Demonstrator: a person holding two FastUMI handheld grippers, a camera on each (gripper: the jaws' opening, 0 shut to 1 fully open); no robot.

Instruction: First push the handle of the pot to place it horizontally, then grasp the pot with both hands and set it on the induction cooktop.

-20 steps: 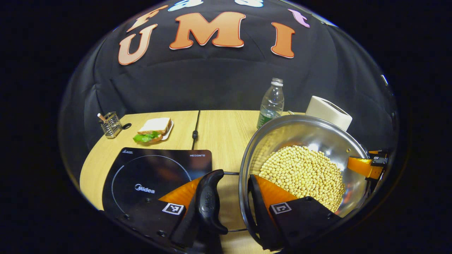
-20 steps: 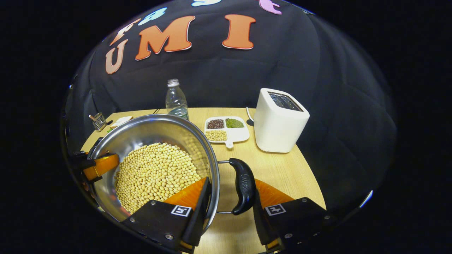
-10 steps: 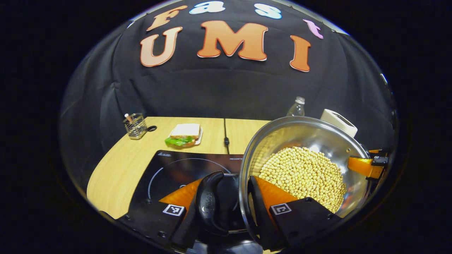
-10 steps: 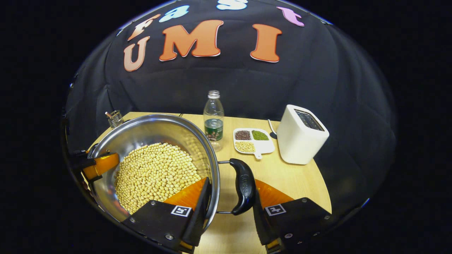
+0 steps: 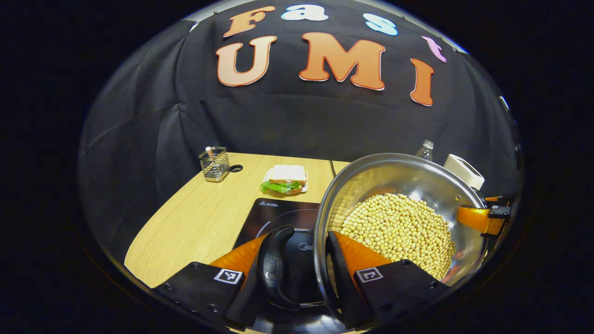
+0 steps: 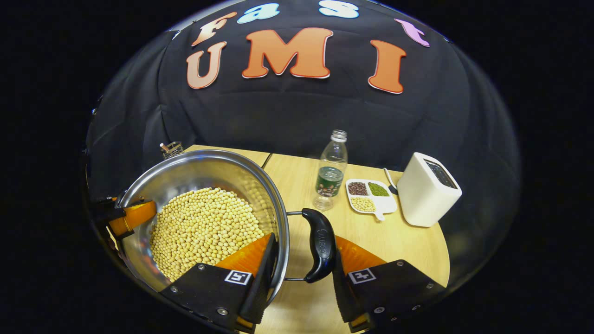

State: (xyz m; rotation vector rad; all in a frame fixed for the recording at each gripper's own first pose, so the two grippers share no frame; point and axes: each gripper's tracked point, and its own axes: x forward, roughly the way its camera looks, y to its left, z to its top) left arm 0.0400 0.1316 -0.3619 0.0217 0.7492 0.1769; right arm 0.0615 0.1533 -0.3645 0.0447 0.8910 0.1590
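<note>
Both tools (image 5: 299, 273) (image 6: 304, 260) clamp the pot's (image 6: 195, 174) side handles, handle-to-handle axis level, above cooktop (image 5: 278, 214).

wire utensil holder (image 5: 215, 163), sandwich on a plate (image 5: 285, 179), water bottle (image 6: 331, 170), divided bean tray (image 6: 370, 196), white toaster (image 6: 428, 190), wooden table (image 5: 204, 218)

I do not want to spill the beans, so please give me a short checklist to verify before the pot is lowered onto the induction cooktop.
1. Left gripper holds the pot: one finger outside the left handle, one inside the rim. Ok.
2. Right gripper holds the same way at the right handle. Ok.
3. Pot over the induction cooktop: the left side is above it; whether it is centred, cannot tell.
4. Pot level: the beans lie evenly, none spilled. Ok.
5. Cooktop surface under the pot free: hidden by the pot, cannot tell.
6. Sandwich and bottle stand apart from the landing place. Ok.
</note>
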